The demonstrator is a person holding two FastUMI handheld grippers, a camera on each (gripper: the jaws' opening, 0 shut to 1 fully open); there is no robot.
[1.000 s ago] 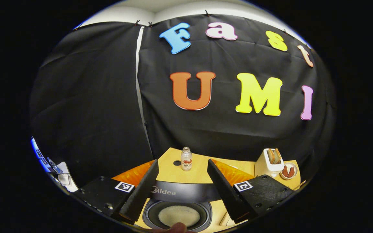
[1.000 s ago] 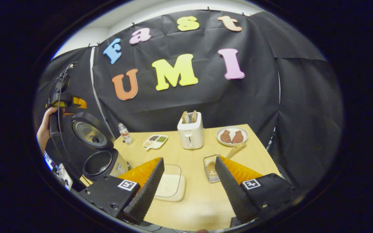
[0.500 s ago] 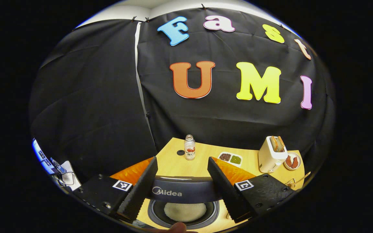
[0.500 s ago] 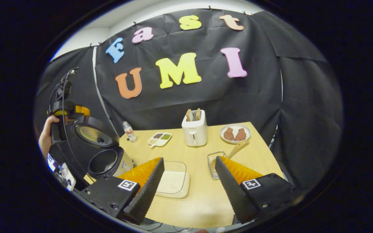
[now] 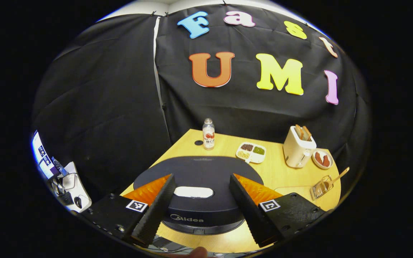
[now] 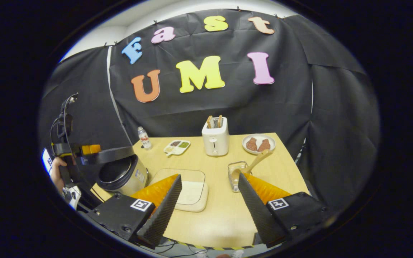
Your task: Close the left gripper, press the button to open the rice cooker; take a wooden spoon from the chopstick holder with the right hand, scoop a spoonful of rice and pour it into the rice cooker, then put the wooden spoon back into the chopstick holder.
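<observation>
Left gripper point(image 5: 200, 211): we see the jaws spread wide with nothing between them, poised just above the rice cooker lid point(image 5: 199, 179).
Rice cooker point(image 6: 122, 175): in the right gripper view we see the lid partly lowered, the pot's rim showing beneath it, and a hand point(image 6: 57, 172) holding the left gripper beside it.
Right gripper point(image 6: 206, 209): jaws wide apart and empty, over the table point(image 6: 213, 218).
Rice tray point(image 6: 188, 191): on the table, near the right gripper.
Wooden spoon point(image 6: 255, 163): we note it standing tilted in the clear chopstick holder point(image 6: 236, 175).
Farther back: toaster point(image 6: 215, 138), plate point(image 6: 258, 143), divided dish point(image 6: 177, 146), bottle point(image 5: 208, 134).
Room: black cloth wall behind the table.
</observation>
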